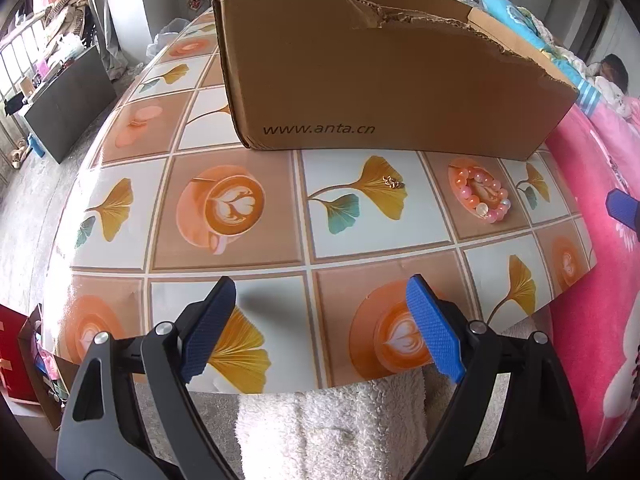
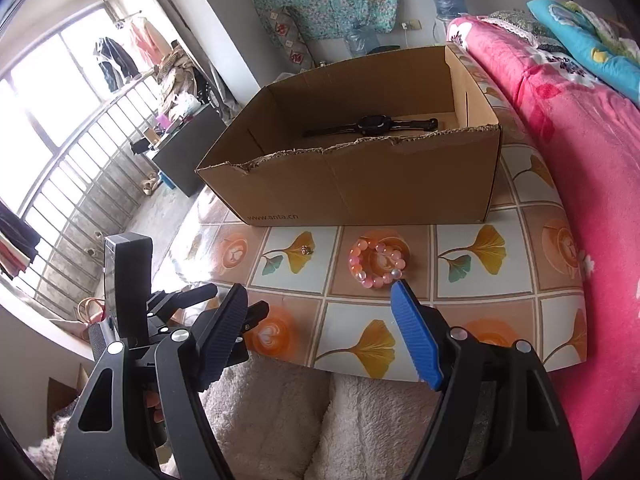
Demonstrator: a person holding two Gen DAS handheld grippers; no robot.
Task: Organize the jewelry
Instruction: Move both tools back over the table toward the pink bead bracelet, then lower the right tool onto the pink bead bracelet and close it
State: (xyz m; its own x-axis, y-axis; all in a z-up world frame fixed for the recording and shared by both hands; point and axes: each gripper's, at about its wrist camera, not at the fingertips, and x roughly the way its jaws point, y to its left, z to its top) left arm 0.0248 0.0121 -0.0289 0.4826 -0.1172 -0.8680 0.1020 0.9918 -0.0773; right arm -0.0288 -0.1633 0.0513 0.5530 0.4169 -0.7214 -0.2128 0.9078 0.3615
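The left gripper (image 1: 320, 328) is being held with its jaws spread wide and nothing between them, above the near edge of the table (image 1: 260, 264). Its blue pads (image 1: 434, 328) are being shown clear of the patterned tabletop. From this gripper, a small gold ring (image 1: 394, 182) is being seen at 1 o'clock, lying on a printed yellow leaf. The bracelet (image 1: 482, 194) of pink beads is lying flat farther to the right, at about 2 o'clock, on a printed cup. The two are lying near each other but apart.

The right gripper (image 2: 320, 336) is likewise being held spread, with nothing gripped. The bracelet (image 2: 378, 262) is lying just beyond its right pad (image 2: 416, 340), at 1 o'clock, and the ring (image 2: 306, 249) is being seen at 12 o'clock. The left gripper (image 2: 192, 308) is being seen at 9 o'clock in this view.

Behind the jewelry, at 12 o'clock, a cardboard box (image 2: 360, 184) with a torn front rim is standing on the table, open at the top. A black watch (image 2: 370, 125) is lying inside it. A white fluffy fabric (image 2: 360, 420) is being seen below the table's near edge, at 6 o'clock. A pink blanket (image 2: 580, 160) is lying at 3 o'clock.
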